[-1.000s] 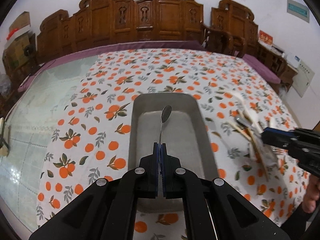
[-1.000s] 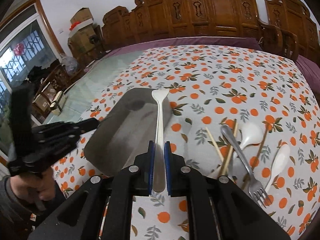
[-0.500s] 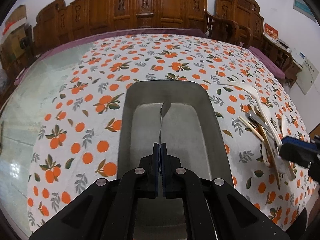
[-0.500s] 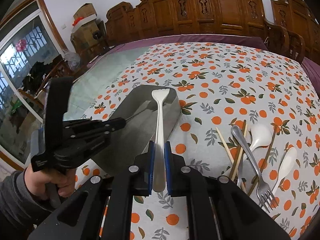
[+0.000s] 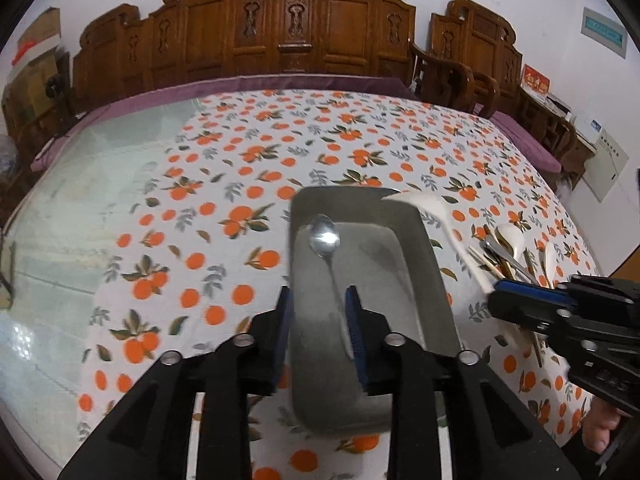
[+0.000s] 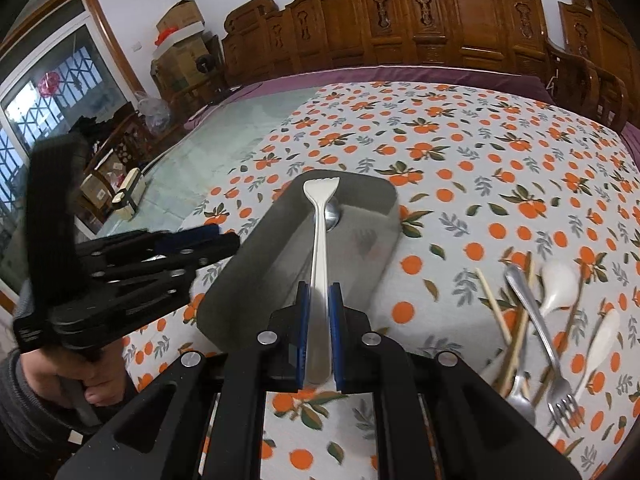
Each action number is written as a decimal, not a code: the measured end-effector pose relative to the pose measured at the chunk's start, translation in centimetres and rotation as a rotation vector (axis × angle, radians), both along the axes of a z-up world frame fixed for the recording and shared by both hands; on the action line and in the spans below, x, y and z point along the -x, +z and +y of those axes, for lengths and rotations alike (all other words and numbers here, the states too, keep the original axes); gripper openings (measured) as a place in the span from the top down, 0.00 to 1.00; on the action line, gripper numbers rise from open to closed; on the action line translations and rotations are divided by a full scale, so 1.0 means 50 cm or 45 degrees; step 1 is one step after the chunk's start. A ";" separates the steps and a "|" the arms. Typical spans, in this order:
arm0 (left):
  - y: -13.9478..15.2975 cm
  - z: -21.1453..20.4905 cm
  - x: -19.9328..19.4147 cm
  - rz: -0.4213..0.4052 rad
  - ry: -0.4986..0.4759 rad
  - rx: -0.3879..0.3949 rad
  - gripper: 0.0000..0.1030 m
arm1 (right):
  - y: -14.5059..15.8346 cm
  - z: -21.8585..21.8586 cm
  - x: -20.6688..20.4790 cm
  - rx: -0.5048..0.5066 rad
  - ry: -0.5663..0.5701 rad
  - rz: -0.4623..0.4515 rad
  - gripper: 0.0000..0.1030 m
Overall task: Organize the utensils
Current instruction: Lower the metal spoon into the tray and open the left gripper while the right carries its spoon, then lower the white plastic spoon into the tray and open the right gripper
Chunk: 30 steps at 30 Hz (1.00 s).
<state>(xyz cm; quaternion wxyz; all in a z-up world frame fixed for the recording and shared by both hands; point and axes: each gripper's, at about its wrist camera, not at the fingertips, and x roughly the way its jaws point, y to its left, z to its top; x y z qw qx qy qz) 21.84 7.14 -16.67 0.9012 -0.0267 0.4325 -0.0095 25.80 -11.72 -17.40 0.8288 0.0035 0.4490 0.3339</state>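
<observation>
A grey metal tray (image 5: 424,264) lies on the orange-print tablecloth. A steel spoon (image 5: 325,237) lies in it, bowl at the far end. My left gripper (image 5: 318,300) is open above the tray's near end, its pads on either side of the spoon's handle. My right gripper (image 6: 319,300) is shut on a white fork-like utensil (image 6: 320,240) and holds it over the tray (image 6: 376,200), its tip above the steel spoon's bowl (image 6: 334,216). The right gripper also shows at the right of the left wrist view (image 5: 496,292).
A pile of loose utensils lies right of the tray: chopsticks (image 6: 494,308), a steel fork (image 6: 540,328), white spoons (image 6: 558,286). The same pile (image 5: 508,248) shows in the left wrist view. Carved wooden chairs (image 5: 296,36) line the far table edge.
My left gripper has opened and let the steel spoon go; it now lies flat in the tray. My right gripper has carried the white utensil left, over the tray.
</observation>
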 end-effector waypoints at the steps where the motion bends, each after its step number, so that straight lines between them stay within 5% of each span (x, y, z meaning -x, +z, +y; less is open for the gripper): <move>1: 0.004 0.005 0.003 -0.004 0.001 -0.005 0.71 | -0.002 0.009 -0.001 0.000 0.002 0.003 0.89; 11: 0.042 0.055 0.035 -0.036 0.034 -0.041 0.69 | -0.036 0.065 -0.043 -0.004 -0.101 0.057 0.89; 14: 0.052 0.065 0.044 -0.056 0.040 -0.030 0.52 | -0.049 0.075 -0.054 -0.011 -0.131 0.094 0.89; 30: 0.085 0.077 0.086 -0.099 0.064 -0.042 0.33 | -0.075 0.099 -0.043 -0.034 -0.070 0.103 0.88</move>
